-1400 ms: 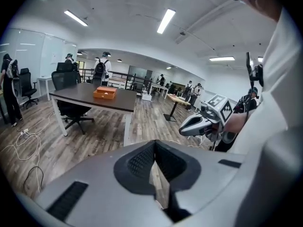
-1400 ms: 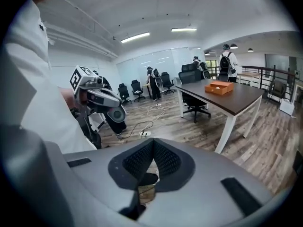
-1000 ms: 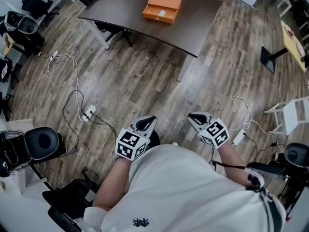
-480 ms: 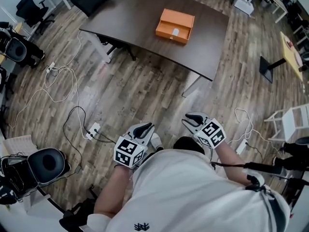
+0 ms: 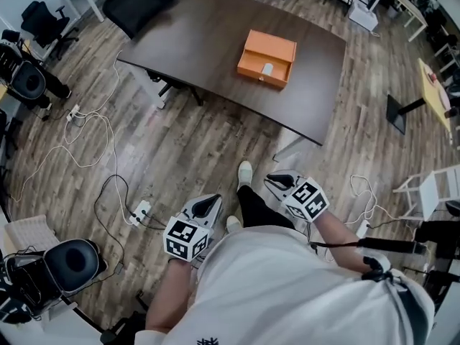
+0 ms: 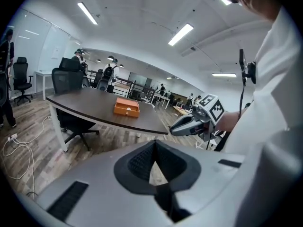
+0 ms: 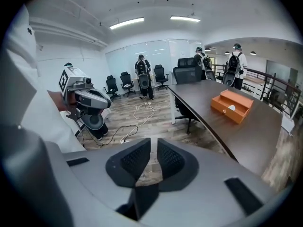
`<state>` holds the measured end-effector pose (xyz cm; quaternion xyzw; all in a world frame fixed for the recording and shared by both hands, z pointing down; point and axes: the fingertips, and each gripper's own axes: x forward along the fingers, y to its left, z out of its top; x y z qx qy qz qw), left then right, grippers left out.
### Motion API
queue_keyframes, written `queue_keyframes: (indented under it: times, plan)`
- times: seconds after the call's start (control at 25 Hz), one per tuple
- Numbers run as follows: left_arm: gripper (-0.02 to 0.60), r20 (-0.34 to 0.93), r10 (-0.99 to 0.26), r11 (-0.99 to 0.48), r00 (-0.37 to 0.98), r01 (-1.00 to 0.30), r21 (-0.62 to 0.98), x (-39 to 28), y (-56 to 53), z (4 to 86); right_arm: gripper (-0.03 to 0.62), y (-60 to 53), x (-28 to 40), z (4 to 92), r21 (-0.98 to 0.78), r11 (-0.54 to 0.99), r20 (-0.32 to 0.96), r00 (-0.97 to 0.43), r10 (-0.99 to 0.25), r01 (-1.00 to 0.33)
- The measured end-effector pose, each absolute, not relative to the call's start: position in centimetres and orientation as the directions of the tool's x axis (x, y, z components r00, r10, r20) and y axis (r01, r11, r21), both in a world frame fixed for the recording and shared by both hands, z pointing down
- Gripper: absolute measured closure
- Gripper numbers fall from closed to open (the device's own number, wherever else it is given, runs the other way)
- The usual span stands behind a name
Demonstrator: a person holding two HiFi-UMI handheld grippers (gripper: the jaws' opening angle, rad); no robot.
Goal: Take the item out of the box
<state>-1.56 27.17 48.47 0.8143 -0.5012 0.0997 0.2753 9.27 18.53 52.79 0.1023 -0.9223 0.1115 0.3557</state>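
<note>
We cannot tell what the small pale item (image 5: 267, 68) in the orange box (image 5: 267, 58) is, since it shows too small. The white chair (image 5: 431, 185) is cut by the head view's right edge. Our white shirt (image 5: 287, 286) hides the floor beneath us.

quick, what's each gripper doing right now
Left gripper: shut, empty.
Right gripper: slightly open, jaws have just been closing, nothing between them.

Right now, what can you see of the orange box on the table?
The orange box is a shallow rectangle, cardboard by its look, lying flat on the dark table, toward its near edge. Its nearer part stands open like a tray, with a small pale item inside. Nothing but the table and that item touches it.
</note>
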Motion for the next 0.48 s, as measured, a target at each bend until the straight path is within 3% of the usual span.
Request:
queue_keyframes:
  times: [0.48]
  plan:
    - [0.572, 0.491, -0.746, -0.352, 0.449, -0.893, 0.282, -7.3, 9.0, 46.5, 0.556, -2.0, 3.4, 53.1, -0.16, 0.935, 0.667, -0.733, -0.134, -0.316]
